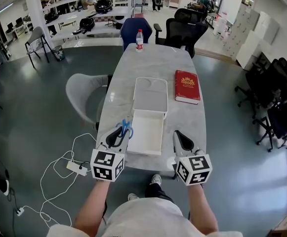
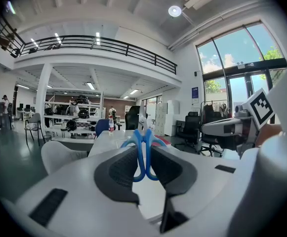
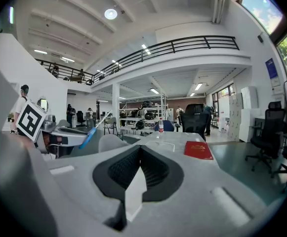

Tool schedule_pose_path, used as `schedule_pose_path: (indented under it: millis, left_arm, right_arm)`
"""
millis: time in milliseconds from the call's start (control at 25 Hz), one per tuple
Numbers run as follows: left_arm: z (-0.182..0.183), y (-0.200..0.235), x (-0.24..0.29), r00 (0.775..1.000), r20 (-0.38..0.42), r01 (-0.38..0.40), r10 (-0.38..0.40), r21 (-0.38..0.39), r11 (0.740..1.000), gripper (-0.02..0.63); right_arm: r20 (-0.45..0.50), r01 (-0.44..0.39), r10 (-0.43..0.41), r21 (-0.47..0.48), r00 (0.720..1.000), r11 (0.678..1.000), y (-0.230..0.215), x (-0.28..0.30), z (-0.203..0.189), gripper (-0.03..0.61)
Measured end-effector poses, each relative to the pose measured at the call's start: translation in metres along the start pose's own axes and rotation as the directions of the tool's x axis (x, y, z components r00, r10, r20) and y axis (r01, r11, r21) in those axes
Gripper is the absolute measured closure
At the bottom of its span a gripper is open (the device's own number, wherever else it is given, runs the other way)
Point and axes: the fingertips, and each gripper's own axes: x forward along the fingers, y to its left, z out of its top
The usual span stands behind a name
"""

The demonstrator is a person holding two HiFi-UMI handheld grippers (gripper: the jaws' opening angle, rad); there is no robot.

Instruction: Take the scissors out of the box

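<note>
The left gripper (image 1: 119, 134) has its fingers grasping the blue-handled scissors (image 1: 126, 128) beside the white box (image 1: 146, 131), while the right gripper (image 1: 182, 138) is clenched, empty.

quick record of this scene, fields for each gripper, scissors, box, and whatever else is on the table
left gripper: shut on blue scissors
right gripper: jaws together, nothing between them
scissors: out of the box, held by the handles near the box's left edge
box: white, open, nothing visible inside
lid: white, flat on the table beyond the box
table: also holds red book and bottle
</note>
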Motion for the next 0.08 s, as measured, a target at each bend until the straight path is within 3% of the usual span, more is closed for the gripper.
schedule_pose_path:
  millis: [80]
  left_arm:
    - [0.0012,-0.0004,0.0012,1.0,0.002,0.001,-0.001,0.001,1.0,0.532]
  right_arm:
    - [0.003,-0.001,0.001,-0.002,1.0,1.0,-0.0003,0.0011,0.0017,0.574]
